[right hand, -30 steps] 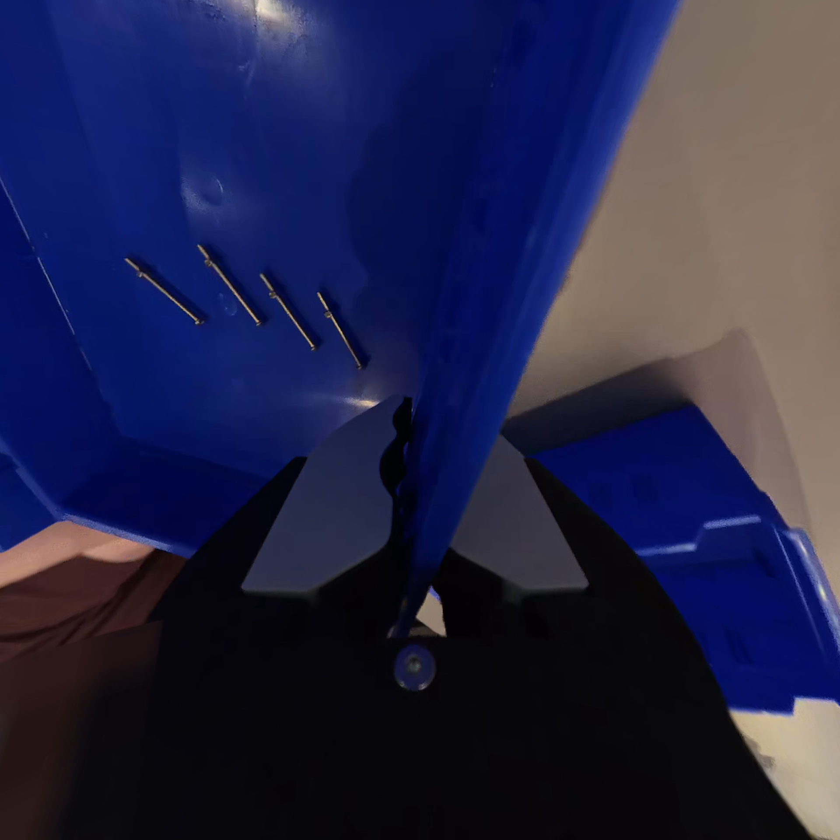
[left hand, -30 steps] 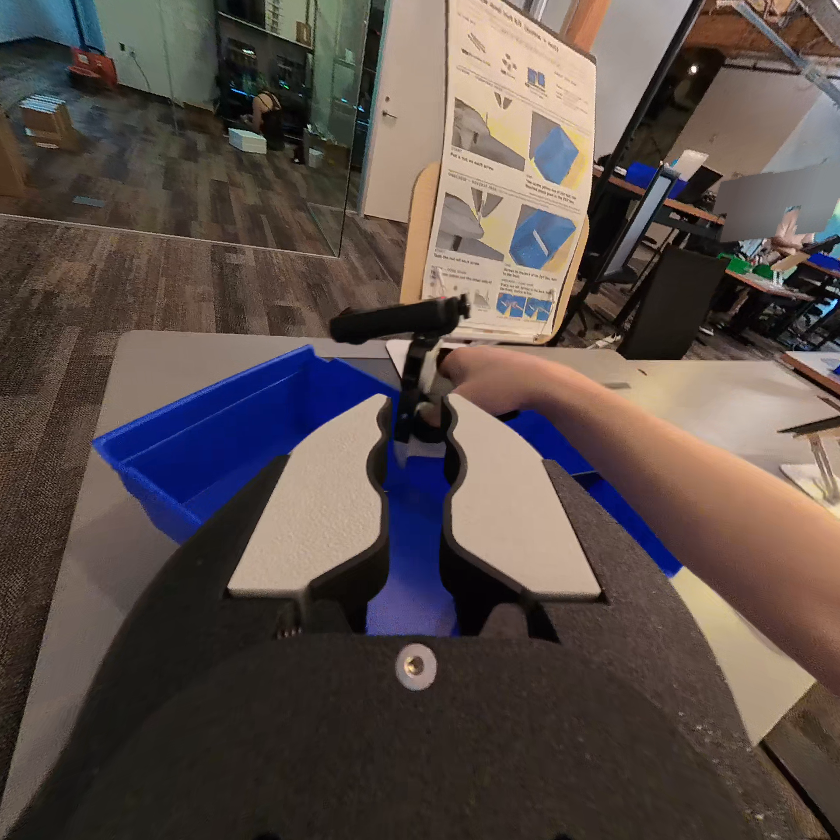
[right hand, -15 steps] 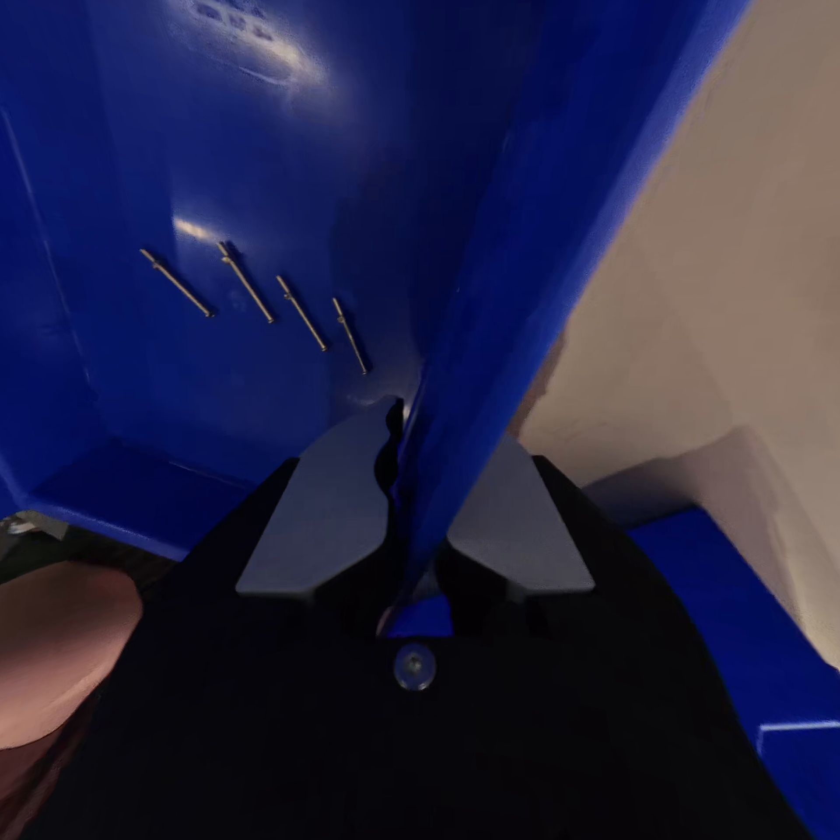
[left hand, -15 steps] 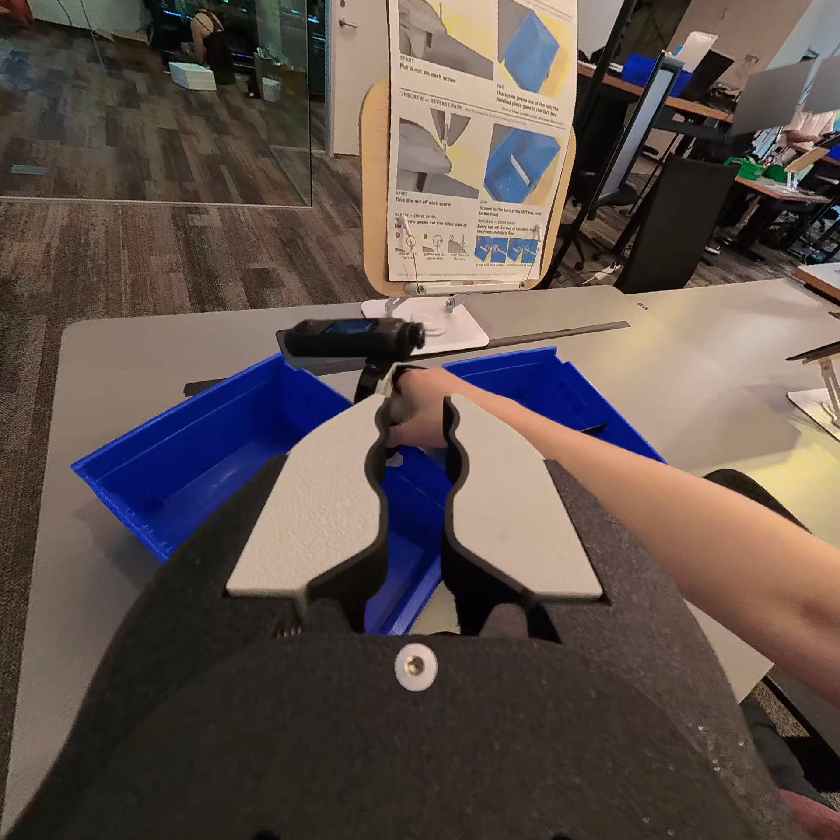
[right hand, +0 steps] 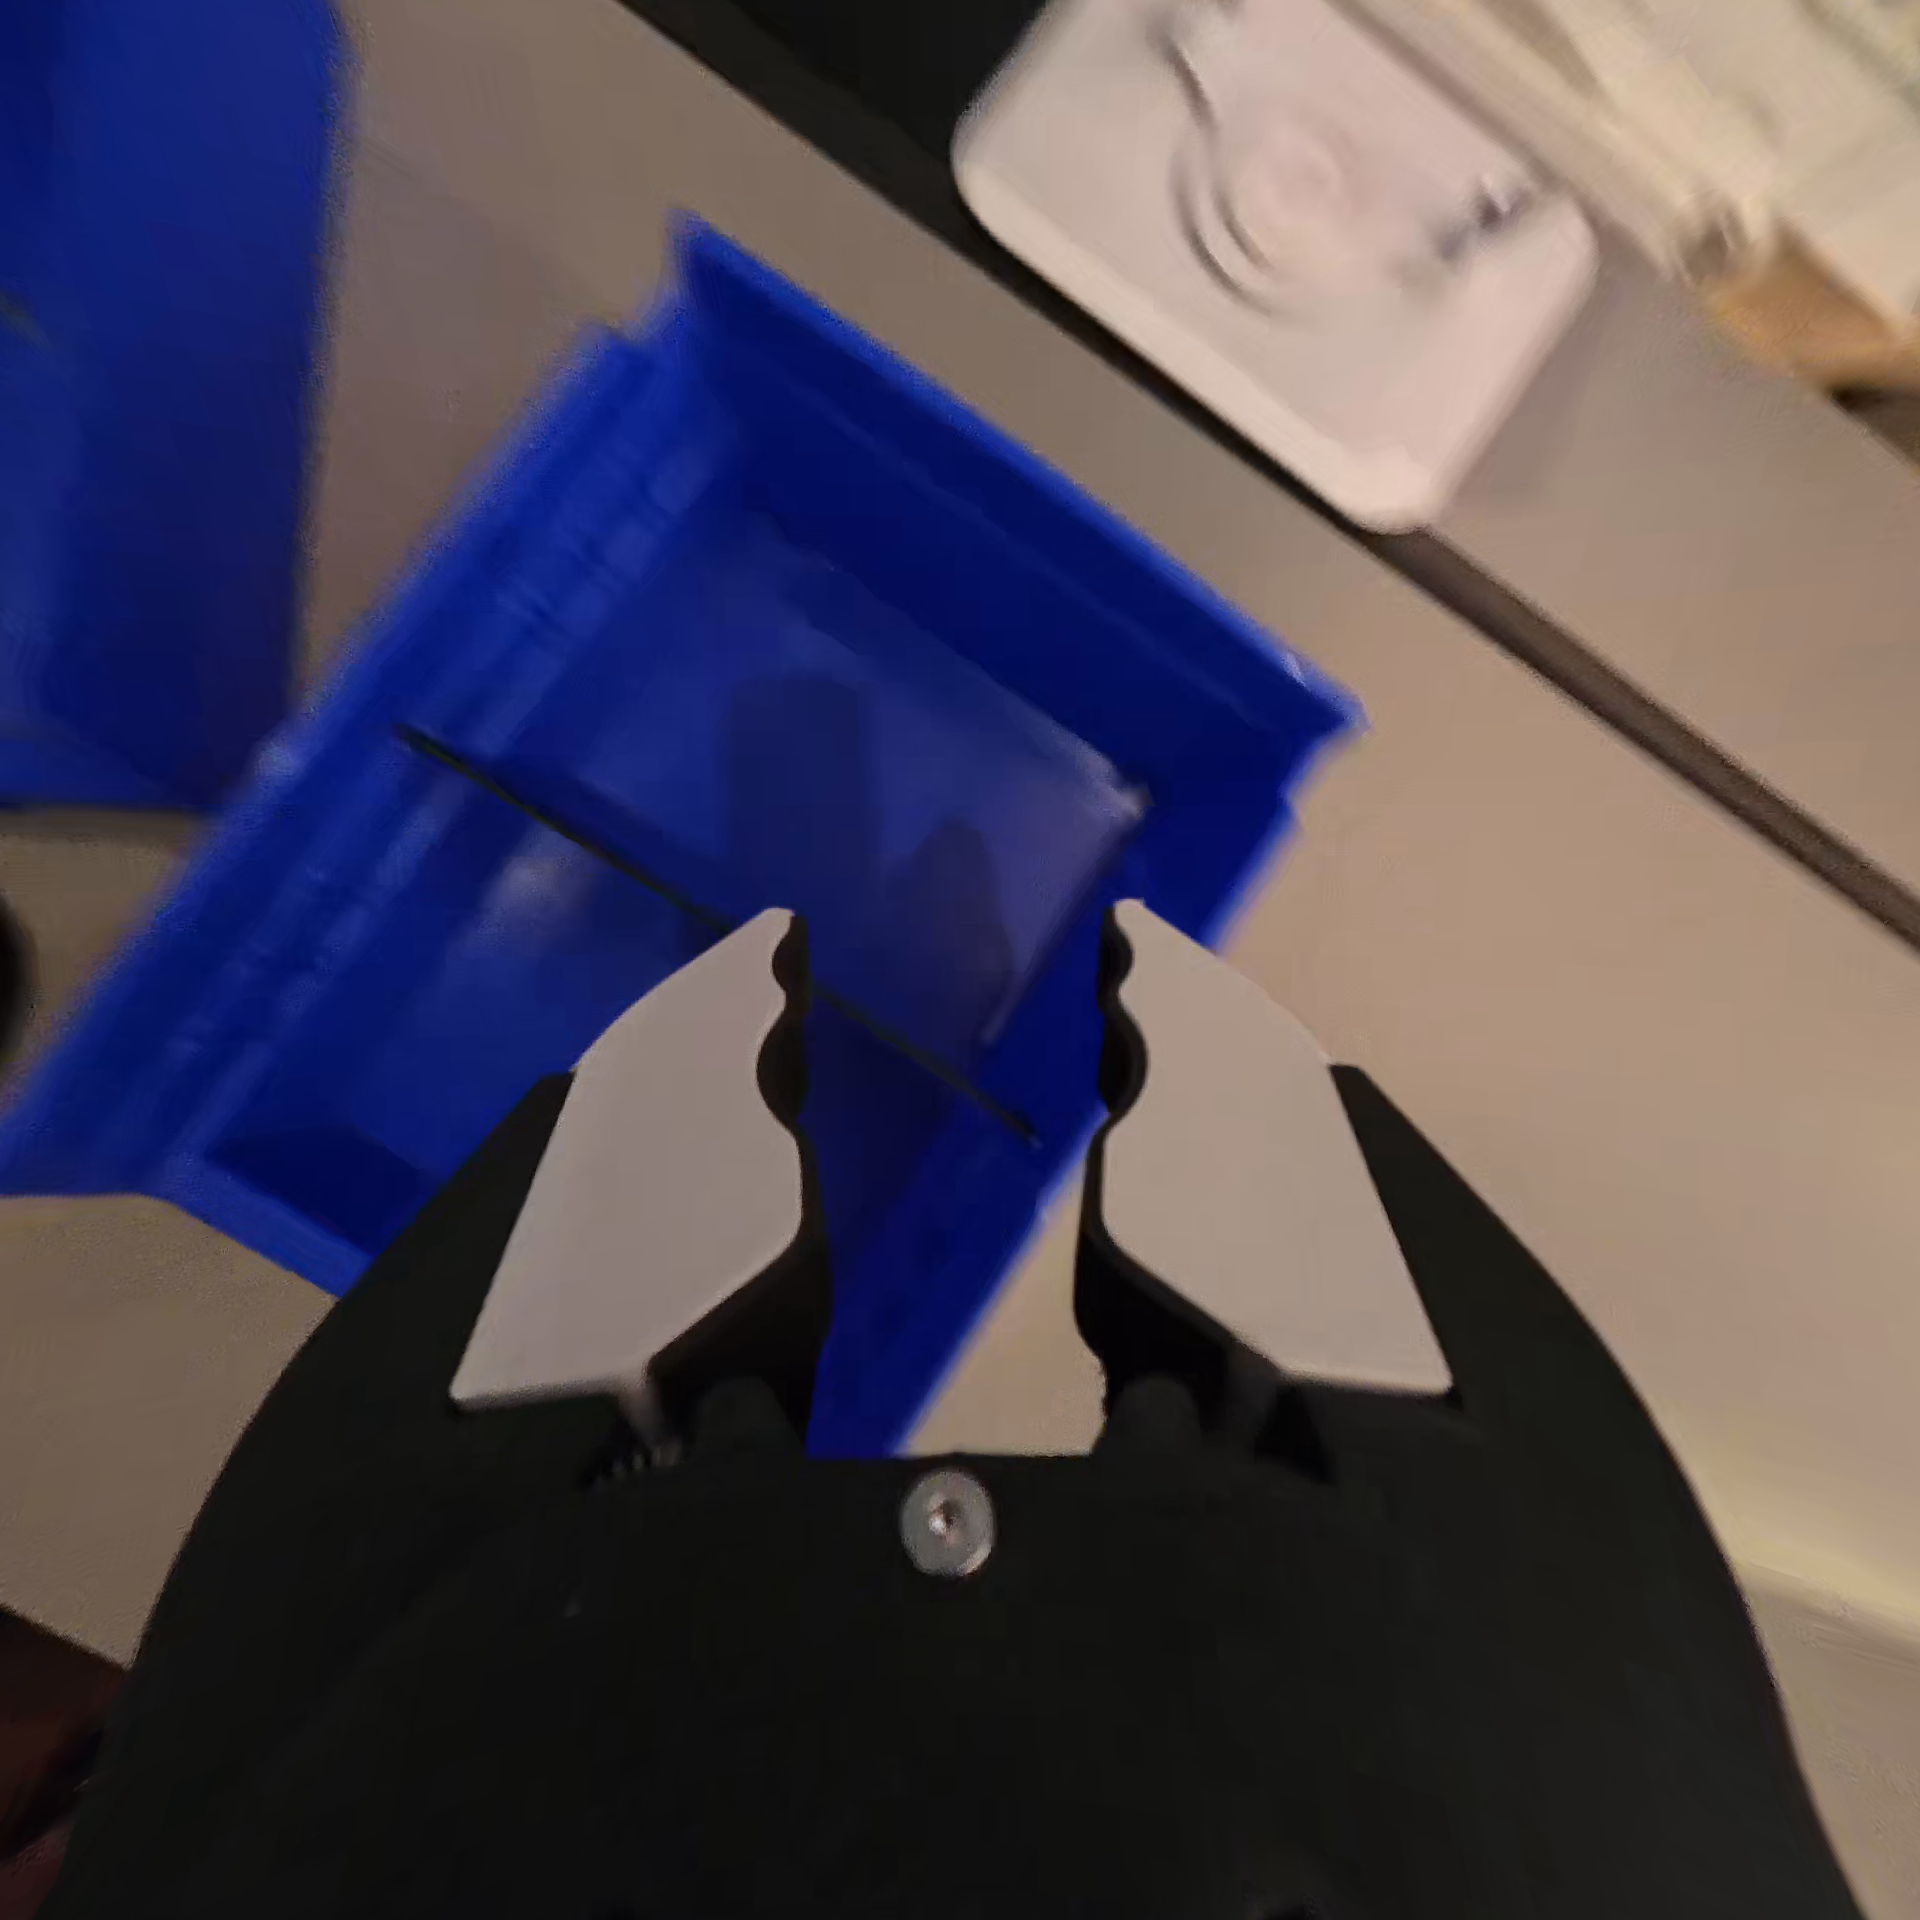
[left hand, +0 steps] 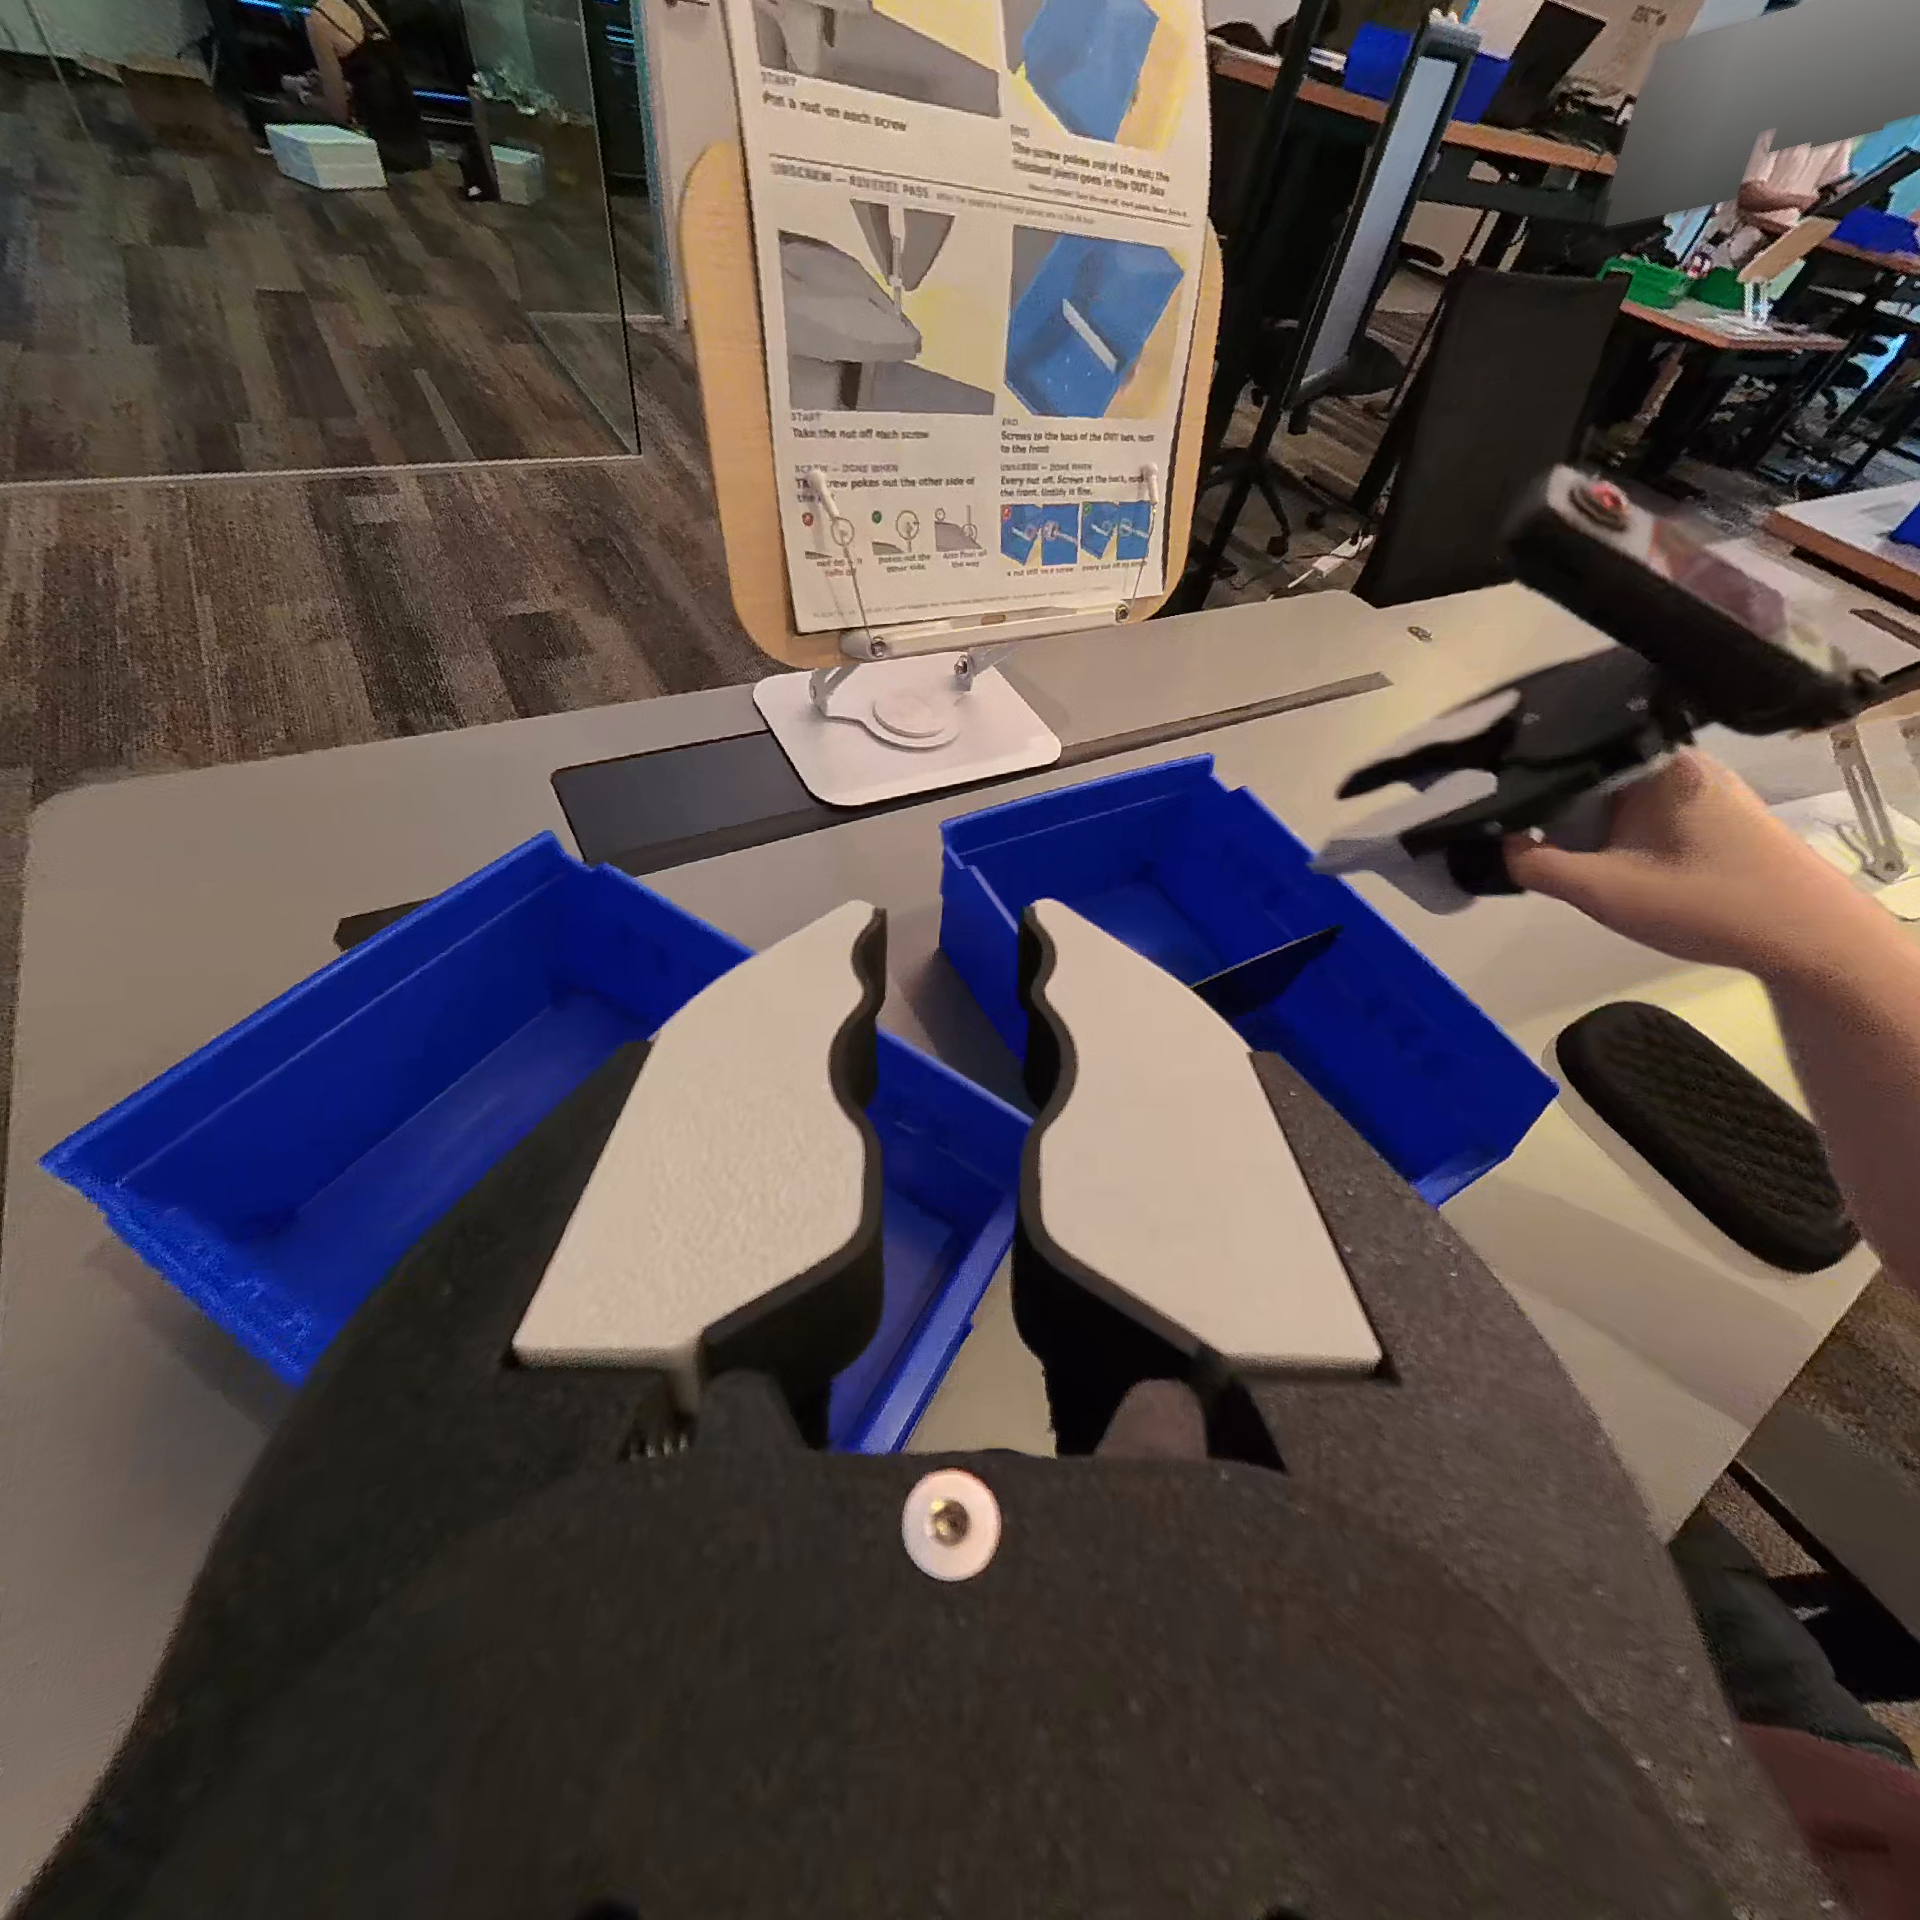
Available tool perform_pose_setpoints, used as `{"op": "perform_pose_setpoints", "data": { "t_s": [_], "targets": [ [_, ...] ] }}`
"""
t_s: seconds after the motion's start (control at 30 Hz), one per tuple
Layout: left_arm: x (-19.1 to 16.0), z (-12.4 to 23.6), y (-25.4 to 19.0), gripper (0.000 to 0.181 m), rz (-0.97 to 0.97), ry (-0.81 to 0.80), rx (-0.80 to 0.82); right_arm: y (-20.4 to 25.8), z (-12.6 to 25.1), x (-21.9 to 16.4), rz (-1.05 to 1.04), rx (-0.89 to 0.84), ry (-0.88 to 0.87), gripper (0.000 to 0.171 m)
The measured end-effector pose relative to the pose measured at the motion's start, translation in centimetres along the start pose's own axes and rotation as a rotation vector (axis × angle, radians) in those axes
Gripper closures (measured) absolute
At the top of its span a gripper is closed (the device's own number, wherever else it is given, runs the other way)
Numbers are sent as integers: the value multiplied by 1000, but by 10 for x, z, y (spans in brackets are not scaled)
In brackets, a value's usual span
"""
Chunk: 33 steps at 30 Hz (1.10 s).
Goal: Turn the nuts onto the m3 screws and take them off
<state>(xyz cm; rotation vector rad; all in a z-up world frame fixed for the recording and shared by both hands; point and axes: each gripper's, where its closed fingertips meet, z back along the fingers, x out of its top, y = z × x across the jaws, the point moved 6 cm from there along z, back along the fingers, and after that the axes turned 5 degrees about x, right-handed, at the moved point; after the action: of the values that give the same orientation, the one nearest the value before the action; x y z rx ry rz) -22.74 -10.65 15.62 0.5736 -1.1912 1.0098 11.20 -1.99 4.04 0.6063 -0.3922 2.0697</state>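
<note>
Two blue bins stand on the grey table (left hand: 208, 883). The left bin (left hand: 416, 1060) is undivided; the right bin (left hand: 1371, 1039) has a thin black divider (left hand: 1262, 956). I can make out no screws or nuts now. My left gripper (left hand: 951, 925) is open and empty, held above the gap between the bins. My right gripper (left hand: 1382, 821) is open and empty, held in a hand above the right bin's far right side. In the blurred right wrist view it (right hand: 951, 925) hovers over the divided bin (right hand: 727, 727), touching nothing.
An instruction board (left hand: 966, 312) on a white base (left hand: 904, 727) stands behind the bins; the base also shows in the right wrist view (right hand: 1278, 239). A black padded armrest (left hand: 1704, 1132) sits at the table's right edge. The left bin's corner (right hand: 156, 364) shows at top left. My hands' fingertips stand some 35 cm from each other.
My right gripper was shut on the wall of the left bin with several screws inside; it opened, let go and swung right over the divided bin. My left gripper drew back.
</note>
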Motion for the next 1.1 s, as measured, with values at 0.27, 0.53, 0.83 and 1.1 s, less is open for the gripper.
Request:
{"op": "perform_pose_setpoints", "data": {
  "t_s": [0.27,0.53,0.83,1.1],
  "targets": [
    [-5,-19,-28,155,-98,84,-15,-22,-19,-101,-190,14,240,103],
    [-7,-30,-43,154,-145,124,-29,-7,-45,-113,-193,110,397,118],
    [-9,-34,-47,153,-161,142,-44,-22,-56,-111,-232,198,500,161],
    [-10,-37,-51,153,-176,151,-56,-97,-57,-118,-308,193,533,164]
  ]
}}
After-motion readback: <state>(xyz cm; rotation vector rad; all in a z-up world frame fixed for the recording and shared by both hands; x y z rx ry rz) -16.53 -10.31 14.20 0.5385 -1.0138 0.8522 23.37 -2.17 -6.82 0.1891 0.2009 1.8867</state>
